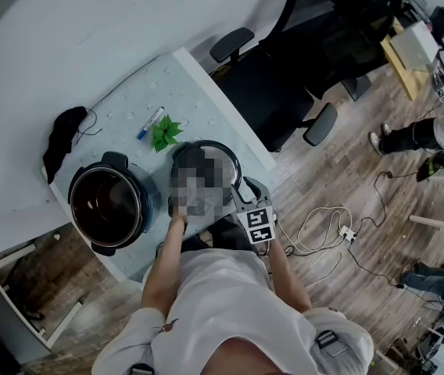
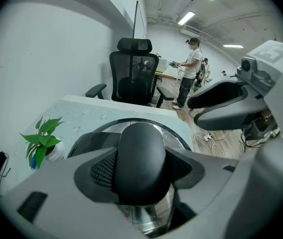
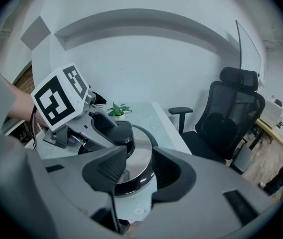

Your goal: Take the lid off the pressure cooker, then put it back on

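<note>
The pressure cooker's pot (image 1: 109, 205) stands open on the table's left, its dark inside showing. Its steel lid (image 1: 227, 159) lies on the table to the right of it, partly under a blurred patch. In the left gripper view my left gripper (image 2: 142, 169) is shut on the lid's black knob (image 2: 141, 153), with a mesh pad against each side. The right gripper view shows the same grip on the knob (image 3: 114, 130). My right gripper (image 3: 134, 166) is open at the lid's (image 3: 139, 158) near rim, nothing pressed between its pads. It sits right of the lid in the head view (image 1: 242, 189).
A small green plant (image 1: 163, 133), a blue pen (image 1: 150, 122) and a black cloth (image 1: 64, 137) lie at the table's (image 1: 128, 100) back. A black office chair (image 1: 284, 76) stands past the far right edge. Cables (image 1: 324, 233) run over the wood floor. Someone stands far off (image 2: 191, 66).
</note>
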